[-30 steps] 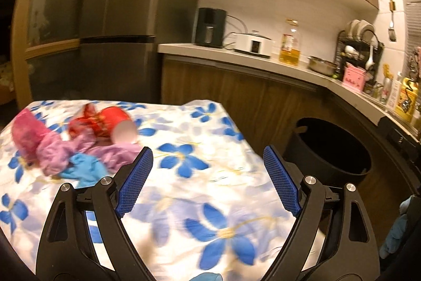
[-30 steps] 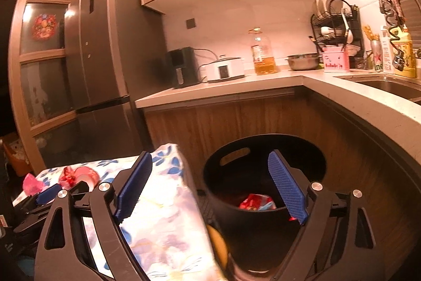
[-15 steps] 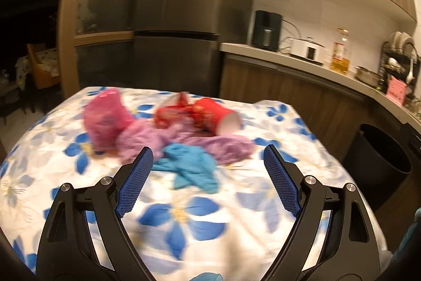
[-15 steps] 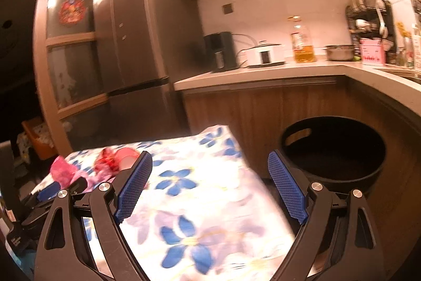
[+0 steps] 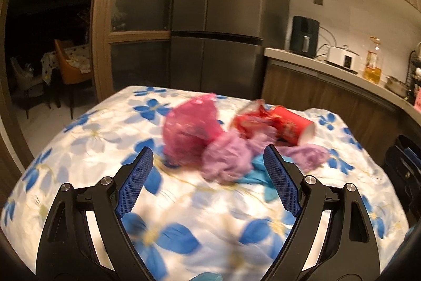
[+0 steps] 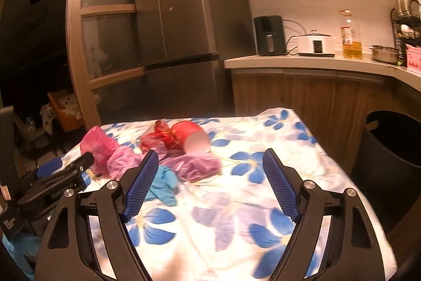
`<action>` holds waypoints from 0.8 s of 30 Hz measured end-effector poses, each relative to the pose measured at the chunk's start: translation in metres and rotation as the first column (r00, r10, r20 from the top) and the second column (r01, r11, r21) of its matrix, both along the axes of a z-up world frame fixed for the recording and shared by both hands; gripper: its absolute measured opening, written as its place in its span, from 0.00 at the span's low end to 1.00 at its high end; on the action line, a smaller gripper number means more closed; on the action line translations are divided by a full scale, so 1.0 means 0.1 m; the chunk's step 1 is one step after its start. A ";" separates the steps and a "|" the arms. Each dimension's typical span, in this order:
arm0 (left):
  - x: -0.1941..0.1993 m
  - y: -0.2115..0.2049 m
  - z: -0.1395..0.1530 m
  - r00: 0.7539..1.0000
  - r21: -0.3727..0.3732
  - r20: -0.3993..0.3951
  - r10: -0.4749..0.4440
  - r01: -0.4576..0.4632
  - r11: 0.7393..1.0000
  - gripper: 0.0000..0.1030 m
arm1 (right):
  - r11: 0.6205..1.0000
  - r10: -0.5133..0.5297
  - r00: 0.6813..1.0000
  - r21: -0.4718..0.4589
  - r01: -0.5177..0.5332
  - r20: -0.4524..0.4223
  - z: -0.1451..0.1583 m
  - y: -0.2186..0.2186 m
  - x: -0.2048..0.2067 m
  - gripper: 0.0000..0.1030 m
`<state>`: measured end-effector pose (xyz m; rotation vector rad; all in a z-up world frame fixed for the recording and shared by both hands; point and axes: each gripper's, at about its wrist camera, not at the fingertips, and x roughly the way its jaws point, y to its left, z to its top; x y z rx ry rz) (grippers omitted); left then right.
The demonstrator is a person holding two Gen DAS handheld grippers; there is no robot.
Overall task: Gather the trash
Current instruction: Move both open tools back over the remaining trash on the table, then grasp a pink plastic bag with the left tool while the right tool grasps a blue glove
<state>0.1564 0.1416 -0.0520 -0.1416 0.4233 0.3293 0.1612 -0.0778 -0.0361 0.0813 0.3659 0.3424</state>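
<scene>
A pile of trash lies on the flowered tablecloth (image 5: 92,138): a pink plastic bag (image 5: 190,128), a purple crumpled bag (image 5: 227,158), a blue glove (image 5: 259,177), a red wrapper (image 5: 250,119) and a red paper cup (image 5: 294,128) on its side. My left gripper (image 5: 208,183) is open and empty, just short of the pink and purple bags. My right gripper (image 6: 210,181) is open and empty above the cloth, right of the pile: pink bag (image 6: 98,148), purple bag (image 6: 196,166), blue glove (image 6: 163,186), cup (image 6: 192,138). The left gripper (image 6: 63,167) shows at the right wrist view's left edge.
A black trash bin (image 6: 389,149) stands on the floor right of the table, also at the left wrist view's right edge (image 5: 402,157). A fridge (image 5: 218,17) stands behind the table, and a counter (image 6: 315,62) with appliances and an oil bottle runs to the right.
Both grippers have swung left from the bin toward the trash pile. The left gripper has come closer to the pink and purple bags. Both stay open.
</scene>
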 end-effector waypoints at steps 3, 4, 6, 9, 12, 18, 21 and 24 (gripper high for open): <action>0.10 0.19 0.01 1.000 -0.004 0.004 0.017 -0.017 1.000 0.82 | 1.000 0.016 1.000 -0.008 -0.016 -0.010 -0.04 0.16 0.07 0.76; 0.12 0.24 0.02 1.000 -0.011 0.004 0.020 -0.020 1.000 0.82 | 1.000 0.018 1.000 -0.010 -0.018 -0.013 -0.06 0.19 0.09 0.76; 0.22 0.35 0.04 1.000 -0.030 0.003 0.012 -0.012 0.999 0.82 | 1.000 0.023 0.999 -0.014 -0.023 -0.022 -0.09 0.28 0.15 0.76; 0.37 0.40 0.02 1.000 -0.026 -0.006 -0.024 0.024 0.999 0.82 | 0.999 0.030 0.999 -0.020 -0.030 -0.035 -0.13 0.39 0.22 0.75; 0.51 0.44 -0.03 0.998 -0.044 -0.030 -0.062 0.061 0.997 0.80 | 0.999 0.038 0.998 -0.036 -0.039 -0.041 -0.17 0.48 0.28 0.75; 0.61 0.54 -0.16 0.990 -0.125 -0.064 -0.124 0.116 0.985 0.38 | 0.995 0.056 0.997 -0.080 -0.061 -0.058 -0.29 0.64 0.37 0.72; 0.59 0.54 -0.17 0.987 -0.149 -0.055 -0.148 0.138 0.979 0.13 | 0.992 0.064 0.995 -0.102 -0.073 -0.081 -0.38 0.72 0.43 0.70; 0.50 0.51 -0.15 0.988 -0.154 -0.034 -0.152 0.145 0.977 0.05 | 0.990 0.072 0.992 -0.111 -0.084 -0.105 -0.45 0.75 0.47 0.67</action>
